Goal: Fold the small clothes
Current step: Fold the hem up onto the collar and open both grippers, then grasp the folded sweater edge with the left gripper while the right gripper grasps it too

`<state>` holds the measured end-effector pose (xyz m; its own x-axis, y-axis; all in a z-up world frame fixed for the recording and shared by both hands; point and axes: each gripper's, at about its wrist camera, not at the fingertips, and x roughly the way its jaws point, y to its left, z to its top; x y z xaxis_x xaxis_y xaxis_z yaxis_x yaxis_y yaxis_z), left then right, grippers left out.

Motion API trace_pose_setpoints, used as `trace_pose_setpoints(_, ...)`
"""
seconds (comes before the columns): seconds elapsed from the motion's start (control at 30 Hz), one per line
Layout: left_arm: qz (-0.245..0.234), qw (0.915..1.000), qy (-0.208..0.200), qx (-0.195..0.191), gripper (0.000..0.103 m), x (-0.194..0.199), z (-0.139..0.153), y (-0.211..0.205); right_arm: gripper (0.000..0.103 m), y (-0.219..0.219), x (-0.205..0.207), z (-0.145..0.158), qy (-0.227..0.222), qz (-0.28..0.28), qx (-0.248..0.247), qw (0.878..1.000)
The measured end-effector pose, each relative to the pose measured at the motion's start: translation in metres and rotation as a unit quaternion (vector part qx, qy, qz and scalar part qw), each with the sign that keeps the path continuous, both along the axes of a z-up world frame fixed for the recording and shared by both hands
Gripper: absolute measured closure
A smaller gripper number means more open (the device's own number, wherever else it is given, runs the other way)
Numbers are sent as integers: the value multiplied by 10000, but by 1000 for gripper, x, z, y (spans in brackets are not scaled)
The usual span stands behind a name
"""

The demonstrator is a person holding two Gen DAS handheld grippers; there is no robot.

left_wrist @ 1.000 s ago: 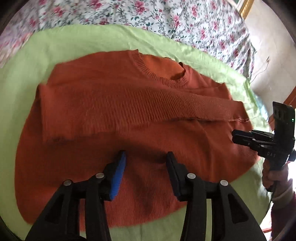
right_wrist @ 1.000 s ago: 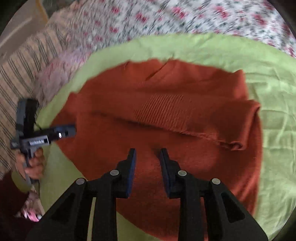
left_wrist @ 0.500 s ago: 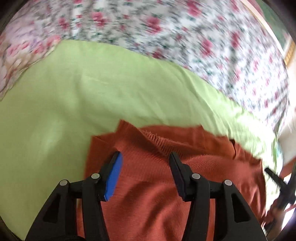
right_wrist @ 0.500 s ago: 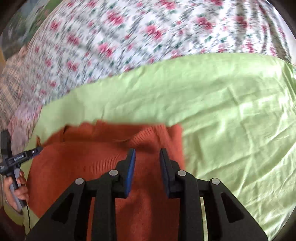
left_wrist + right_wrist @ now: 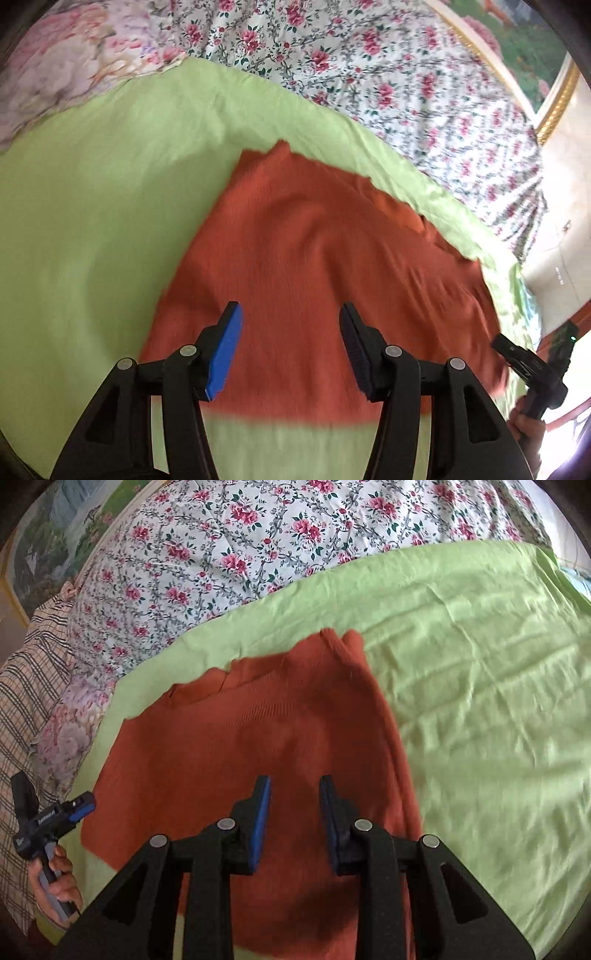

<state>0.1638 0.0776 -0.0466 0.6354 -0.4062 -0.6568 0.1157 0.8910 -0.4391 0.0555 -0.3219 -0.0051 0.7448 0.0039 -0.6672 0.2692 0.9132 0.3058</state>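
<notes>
Plenty of bare green sheet (image 5: 480, 686) to the right of the orange sweater (image 5: 258, 738) in my right view, and to its left in my left view. Sweater's folded flat, filling the middle, directly beyond both sets of fingers. My left gripper (image 5: 290, 350) and right gripper (image 5: 293, 816) are both spread apart, holding nothing. Floral bedspread (image 5: 240, 546) across the top.
</notes>
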Motion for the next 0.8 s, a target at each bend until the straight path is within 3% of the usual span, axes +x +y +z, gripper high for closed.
trace_pose_setpoints(0.1, -44, 9998, 108, -170, 47, -29, -8, 4, 73, 9, -19, -7, 13, -13, 119, 9999)
trace_pose_setpoints(0.3, -59, 9988, 365, -336, 46, -52, -26, 6, 73, 27, -43, -9, 60, 67, 137, 9999)
trace_pose_setpoints(0.47, 134, 9973, 407, -603, 36, -54, -39, 10, 68, 42, -56, -8, 55, 144, 148, 9998)
trace_pose_setpoints(0.8, 626, 9928, 315, -974, 36, -19, -49, 22, 67, 59, -59, -10, 78, 315, 258, 9991)
